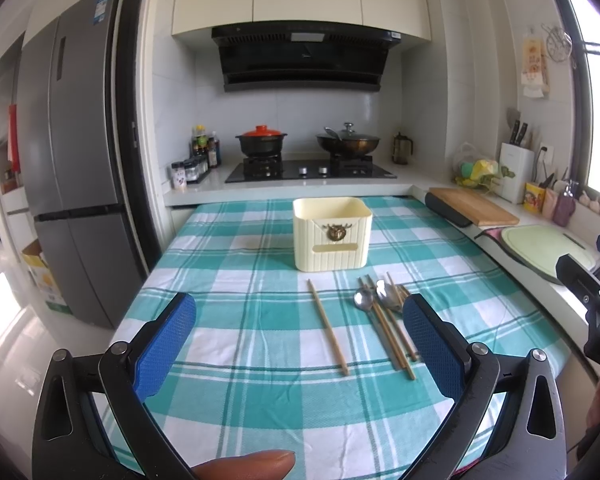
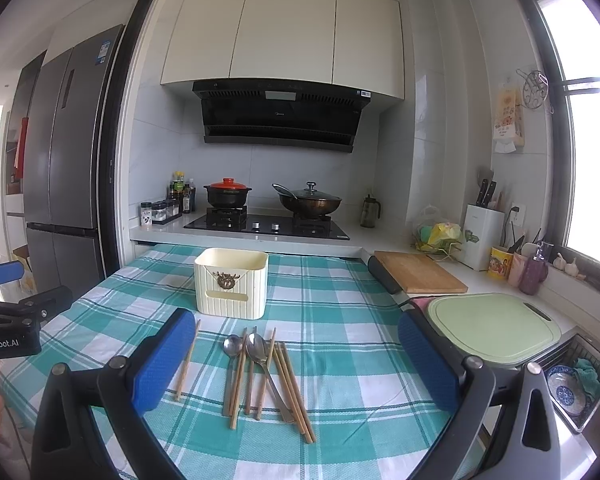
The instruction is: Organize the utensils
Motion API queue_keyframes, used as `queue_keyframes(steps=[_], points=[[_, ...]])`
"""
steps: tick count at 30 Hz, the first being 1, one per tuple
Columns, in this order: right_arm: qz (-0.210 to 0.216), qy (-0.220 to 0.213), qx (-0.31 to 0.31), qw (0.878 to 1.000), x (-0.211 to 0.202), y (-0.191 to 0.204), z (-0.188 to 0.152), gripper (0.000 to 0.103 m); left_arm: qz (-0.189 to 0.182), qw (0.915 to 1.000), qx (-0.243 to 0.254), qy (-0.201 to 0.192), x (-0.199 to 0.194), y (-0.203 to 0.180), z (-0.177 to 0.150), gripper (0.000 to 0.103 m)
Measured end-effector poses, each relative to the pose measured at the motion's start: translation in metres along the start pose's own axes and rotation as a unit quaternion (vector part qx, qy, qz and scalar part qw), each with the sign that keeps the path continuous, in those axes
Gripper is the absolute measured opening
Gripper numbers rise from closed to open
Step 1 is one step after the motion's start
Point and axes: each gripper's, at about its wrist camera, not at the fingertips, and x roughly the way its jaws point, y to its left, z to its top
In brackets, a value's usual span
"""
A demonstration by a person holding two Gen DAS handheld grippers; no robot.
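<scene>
A cream utensil holder [image 1: 332, 234] [image 2: 231, 282] stands upright on the teal checked tablecloth [image 1: 240, 320] [image 2: 340, 308]. In front of it lie several wooden chopsticks [image 2: 290, 390] [image 1: 388, 336] and two metal spoons [image 2: 260, 354] [image 1: 364, 300] in a loose pile. One chopstick [image 1: 327, 326] [image 2: 187, 360] lies apart to the left. My left gripper [image 1: 300, 328] is open and empty above the cloth, near the single chopstick. My right gripper [image 2: 296, 354] is open and empty, hovering over the pile.
A wooden cutting board [image 2: 418, 272] and a green cutting board [image 2: 494, 328] lie on the counter at right. A stove with pots [image 2: 268, 208] is behind the table. A fridge [image 1: 72, 184] stands at left. A dish rack with a bowl [image 2: 566, 394] is at far right.
</scene>
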Motion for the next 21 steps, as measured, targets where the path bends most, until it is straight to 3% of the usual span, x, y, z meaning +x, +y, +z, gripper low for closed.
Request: queue_keyframes(steps=[21], points=[[-0.001, 0.0, 0.0, 1.0, 0.0007, -0.0008, -0.0008, 0.103, 0.0, 1.0, -0.001, 0.004, 0.0008, 0.0005, 0.0, 0.103]])
